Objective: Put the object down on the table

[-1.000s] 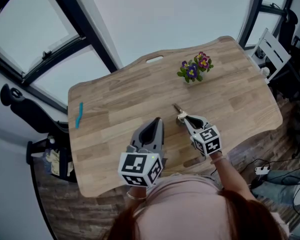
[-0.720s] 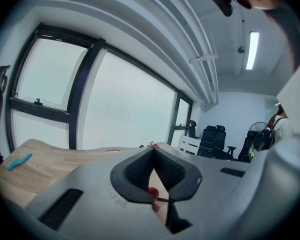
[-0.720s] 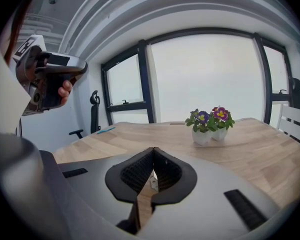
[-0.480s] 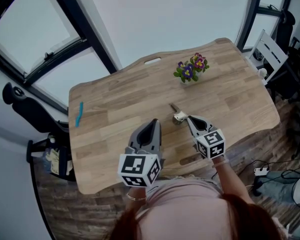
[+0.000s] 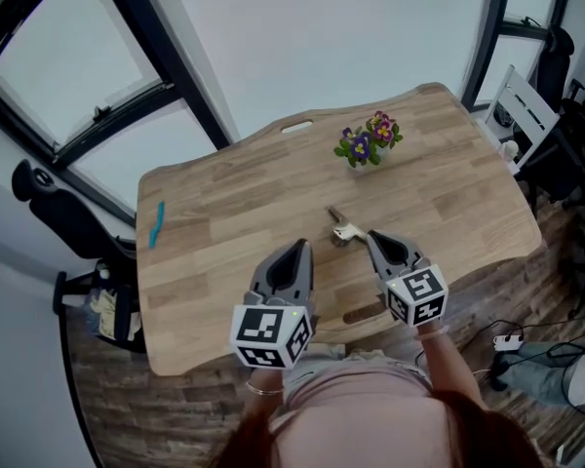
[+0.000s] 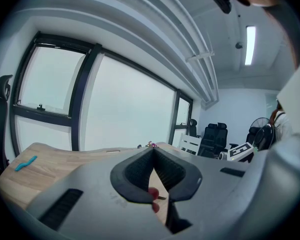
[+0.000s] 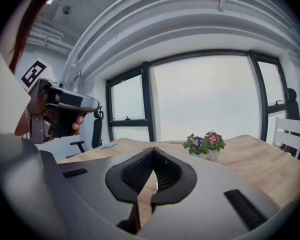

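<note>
A small metal object with a pale tag lies on the wooden table, near its middle. My right gripper hovers just to the right of and behind it, not touching, jaws shut and empty. In the right gripper view the right gripper has its tips meeting, with nothing between them. My left gripper hangs over the table to the left of the object, also shut and empty. In the left gripper view the tips of the left gripper are together.
A pot of purple and pink flowers stands at the table's back. A blue strip lies near the left edge. A black office chair stands left of the table. A white chair stands at its right.
My right gripper has drawn back from the object toward the person and its jaws have closed. The object stays lying on the table. The left gripper has barely moved.
</note>
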Demonstrator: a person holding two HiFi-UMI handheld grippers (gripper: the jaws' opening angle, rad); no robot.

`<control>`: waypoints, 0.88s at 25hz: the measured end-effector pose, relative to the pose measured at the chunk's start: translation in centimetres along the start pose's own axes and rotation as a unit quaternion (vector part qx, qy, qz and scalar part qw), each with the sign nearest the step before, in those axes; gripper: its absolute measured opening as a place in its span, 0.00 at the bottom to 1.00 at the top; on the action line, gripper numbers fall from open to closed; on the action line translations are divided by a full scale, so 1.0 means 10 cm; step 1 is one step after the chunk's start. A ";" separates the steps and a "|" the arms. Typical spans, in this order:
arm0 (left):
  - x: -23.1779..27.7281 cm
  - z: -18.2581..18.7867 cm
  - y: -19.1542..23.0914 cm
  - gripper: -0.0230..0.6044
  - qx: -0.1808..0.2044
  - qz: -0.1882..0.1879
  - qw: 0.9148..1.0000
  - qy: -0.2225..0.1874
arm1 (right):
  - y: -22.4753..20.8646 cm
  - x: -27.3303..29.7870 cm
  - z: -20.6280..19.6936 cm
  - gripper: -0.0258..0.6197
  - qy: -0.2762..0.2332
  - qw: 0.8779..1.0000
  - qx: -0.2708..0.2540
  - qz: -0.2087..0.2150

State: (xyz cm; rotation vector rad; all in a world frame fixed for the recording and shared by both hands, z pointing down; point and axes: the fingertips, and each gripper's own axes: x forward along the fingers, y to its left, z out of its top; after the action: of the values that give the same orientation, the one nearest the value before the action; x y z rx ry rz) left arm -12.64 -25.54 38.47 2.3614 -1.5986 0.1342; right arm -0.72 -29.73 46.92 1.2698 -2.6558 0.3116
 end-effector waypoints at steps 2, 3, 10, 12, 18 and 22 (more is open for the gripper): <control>-0.02 0.00 -0.05 0.04 0.001 0.001 1.000 -0.001 | 0.03 -0.07 0.07 0.04 -0.010 1.000 0.007 0.009; -0.03 0.00 -0.07 0.04 0.001 0.002 1.000 -0.002 | 0.04 -0.10 0.09 0.04 -0.014 1.000 0.010 0.014; -0.13 0.02 -0.22 0.04 0.006 0.006 1.000 -0.008 | 0.11 -0.38 0.29 0.04 -0.037 0.999 0.013 0.025; -0.15 0.03 -0.27 0.04 0.007 0.010 1.000 -0.012 | 0.09 -0.46 0.33 0.04 -0.039 0.999 0.025 0.023; -0.20 0.03 -0.47 0.04 0.010 0.009 1.000 -0.013 | 0.04 -0.76 0.51 0.04 -0.061 0.998 0.031 0.010; -0.23 0.07 -0.55 0.04 0.011 0.016 1.000 -0.018 | 0.00 -0.94 0.61 0.04 -0.075 0.997 0.020 0.001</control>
State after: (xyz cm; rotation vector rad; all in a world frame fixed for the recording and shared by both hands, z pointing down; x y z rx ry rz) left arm -8.46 -21.77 36.30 2.3675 -1.6613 0.1178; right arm 4.60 -24.36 38.71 1.3531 -2.7894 0.2803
